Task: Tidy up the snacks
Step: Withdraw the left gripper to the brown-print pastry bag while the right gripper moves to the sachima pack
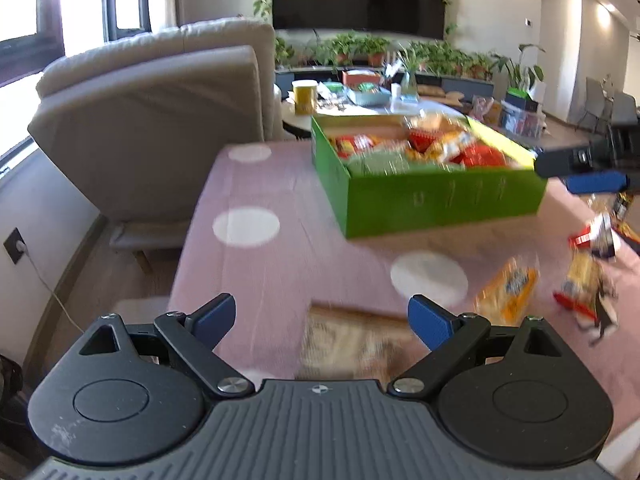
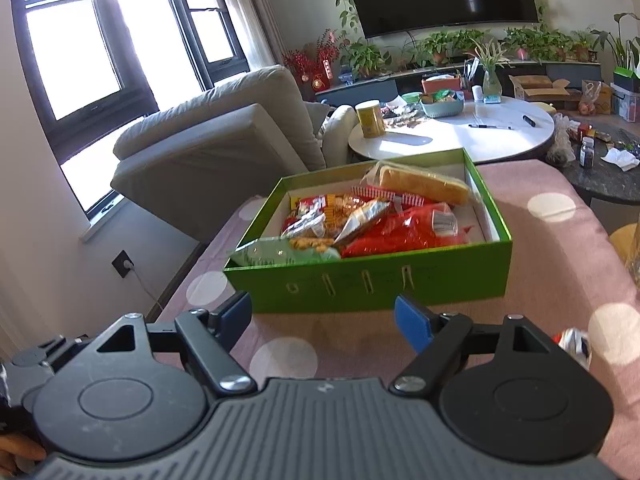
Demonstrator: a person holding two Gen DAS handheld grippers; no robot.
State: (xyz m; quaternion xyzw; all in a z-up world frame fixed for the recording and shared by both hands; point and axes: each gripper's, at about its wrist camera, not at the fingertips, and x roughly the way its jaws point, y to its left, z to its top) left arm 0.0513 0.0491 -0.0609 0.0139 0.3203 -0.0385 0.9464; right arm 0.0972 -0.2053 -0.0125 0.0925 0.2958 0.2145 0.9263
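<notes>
A green box [image 1: 440, 204] [image 2: 368, 284] stands on the pink dotted tablecloth [image 1: 280, 200], holding a bread loaf [image 2: 424, 186], a red bag [image 2: 404, 232] and several other packets. My left gripper [image 1: 322, 320] is open above the cloth; a blurred brown packet [image 1: 352, 344] lies flat on the table below the gap, close to the right blue pad, with no pad pressing on it. A yellow packet [image 1: 508, 288] and a red and yellow packet [image 1: 584, 292] lie loose to its right. My right gripper [image 2: 326, 316] [image 1: 556, 174] is open and empty in front of the box's near wall.
A grey sofa [image 2: 208, 148] stands left of the table, beyond its edge. Behind the box is a round white table [image 2: 452, 132] with a yellow tin [image 2: 370, 118] and a basket. Another small packet [image 2: 576, 344] lies by the right gripper's right side.
</notes>
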